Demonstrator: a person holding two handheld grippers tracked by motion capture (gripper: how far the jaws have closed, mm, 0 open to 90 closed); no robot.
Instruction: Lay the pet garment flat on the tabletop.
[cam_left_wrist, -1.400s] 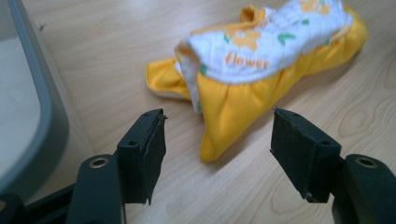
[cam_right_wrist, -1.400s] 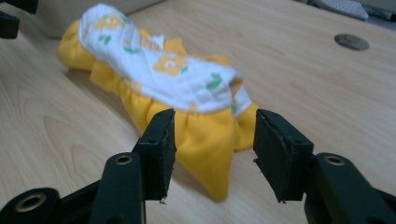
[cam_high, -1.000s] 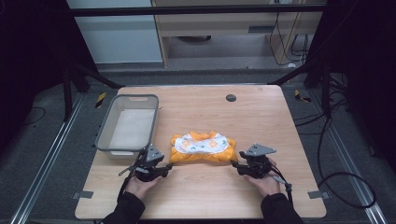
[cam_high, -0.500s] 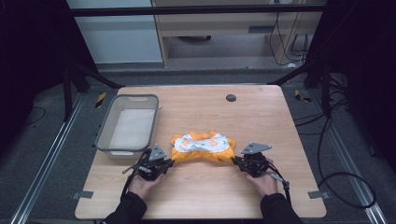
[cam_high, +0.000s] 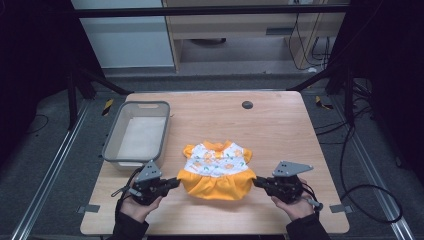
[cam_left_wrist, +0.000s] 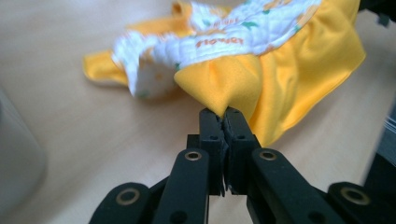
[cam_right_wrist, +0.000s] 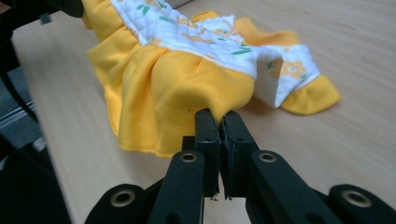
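Observation:
A small dress (cam_high: 216, 170) with a yellow skirt and a white flowered top is stretched out near the table's front edge. My left gripper (cam_high: 175, 182) is shut on the left corner of the yellow skirt (cam_left_wrist: 233, 88); its jaws pinch the cloth at their tips, and the left gripper (cam_left_wrist: 223, 114) holds that corner lifted off the wood. My right gripper (cam_high: 256, 182) is shut on the skirt's right corner (cam_right_wrist: 187, 93), with the right gripper (cam_right_wrist: 220, 116) holding the cloth the same way. The skirt hangs between the two, while the sleeves and top rest on the table.
A grey plastic bin (cam_high: 136, 132) stands at the table's left, just beyond my left hand. A dark round hole (cam_high: 247, 104) sits near the wooden table's (cam_high: 295, 130) far edge. Black frame bars and cables surround the table.
Both grippers closed on the skirt's corners, then rose and drew apart and toward the front edge. The crumpled dress has been spread out flat, its top now facing up.

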